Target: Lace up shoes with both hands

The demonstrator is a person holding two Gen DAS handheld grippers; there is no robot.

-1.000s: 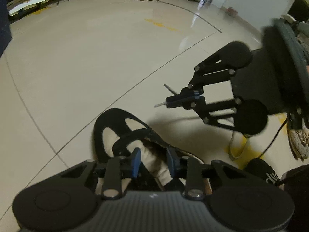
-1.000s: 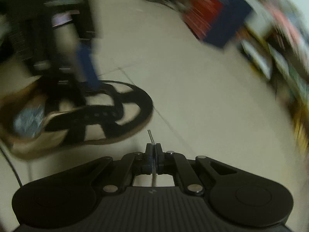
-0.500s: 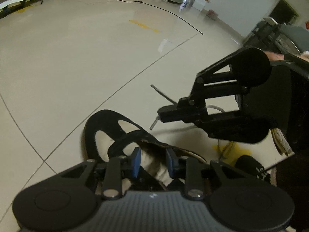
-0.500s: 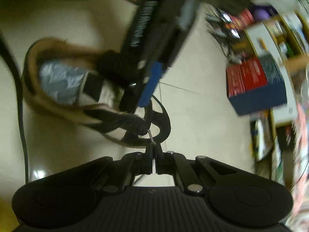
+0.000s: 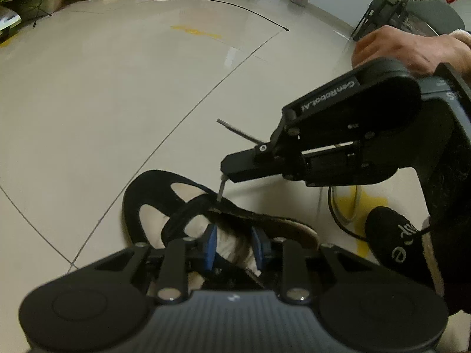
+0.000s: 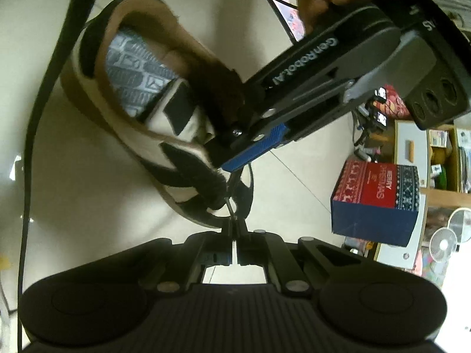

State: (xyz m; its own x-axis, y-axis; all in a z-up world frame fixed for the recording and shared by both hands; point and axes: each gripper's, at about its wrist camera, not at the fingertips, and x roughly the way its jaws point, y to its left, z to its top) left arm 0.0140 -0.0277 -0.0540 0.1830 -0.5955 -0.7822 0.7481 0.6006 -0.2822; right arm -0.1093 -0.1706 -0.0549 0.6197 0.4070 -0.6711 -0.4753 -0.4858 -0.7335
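My left gripper [image 5: 232, 248] has its blue-padded jaws only narrowly apart and easing closed, straddling the cream tongue and upper of the black-and-cream suede shoe [image 5: 164, 203]; whether the pads actually press on it I cannot tell from my own camera, though in the right wrist view one blue pad [image 6: 259, 150] lies flat against the side of the shoe by the lacing area. My right gripper [image 6: 234, 229] has its jaws pressed together on the thin grey lace tip [image 6: 228, 206], whose stiff end points down and touches the black eyelet strip of the shoe; in the left wrist view the other end of the tip sticks out behind the jaws. The shoe lies on the pale glossy tiled floor [image 5: 117, 88], beside a tile joint and well away from the walls, with its brown-lined opening toward me. My right hand [image 5: 403, 50] grips the handle from above.
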